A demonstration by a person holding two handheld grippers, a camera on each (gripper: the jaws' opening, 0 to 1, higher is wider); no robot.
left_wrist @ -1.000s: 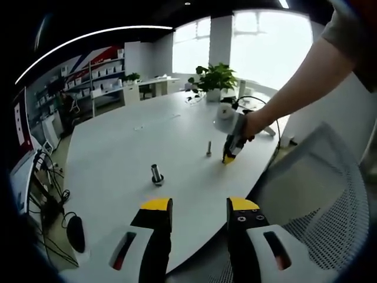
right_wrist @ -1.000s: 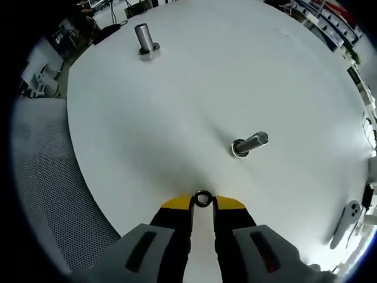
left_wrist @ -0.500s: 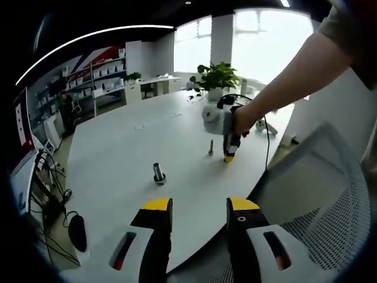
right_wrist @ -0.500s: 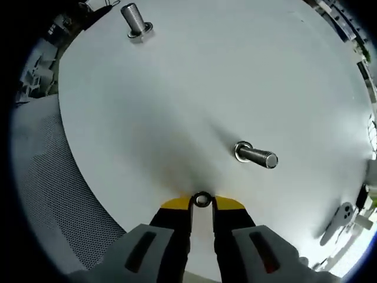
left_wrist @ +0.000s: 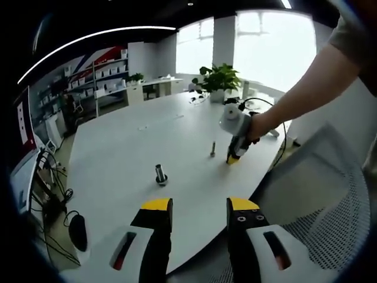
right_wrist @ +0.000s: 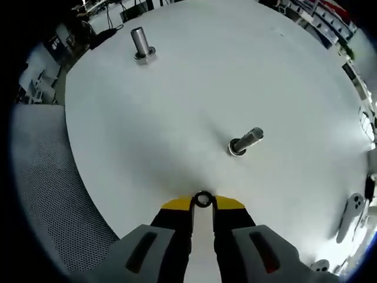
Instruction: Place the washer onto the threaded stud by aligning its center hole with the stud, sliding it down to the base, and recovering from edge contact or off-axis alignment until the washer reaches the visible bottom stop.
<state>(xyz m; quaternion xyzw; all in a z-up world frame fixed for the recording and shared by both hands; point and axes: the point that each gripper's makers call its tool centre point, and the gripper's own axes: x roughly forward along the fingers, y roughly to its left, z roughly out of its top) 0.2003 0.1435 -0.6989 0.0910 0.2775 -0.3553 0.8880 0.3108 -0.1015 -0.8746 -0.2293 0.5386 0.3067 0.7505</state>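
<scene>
The right gripper (right_wrist: 202,203) pinches the washer (right_wrist: 202,199) between its yellow tips — just short of the threaded stud (right_wrist: 245,141), which stands on the white bench (right_wrist: 194,76). The left gripper (left_wrist: 199,207) hangs open and empty, well back from the stud — over the bench's edge.

A large white oval table (left_wrist: 147,135) stands in an open office. Far behind it, bright windows (left_wrist: 268,47) let in daylight, with a potted plant (left_wrist: 219,79) before them. On the left, shelving (left_wrist: 106,73) lines the wall under a curved ceiling light strip (left_wrist: 88,38). A grey mesh chair (left_wrist: 327,200) sits near on the right.
</scene>
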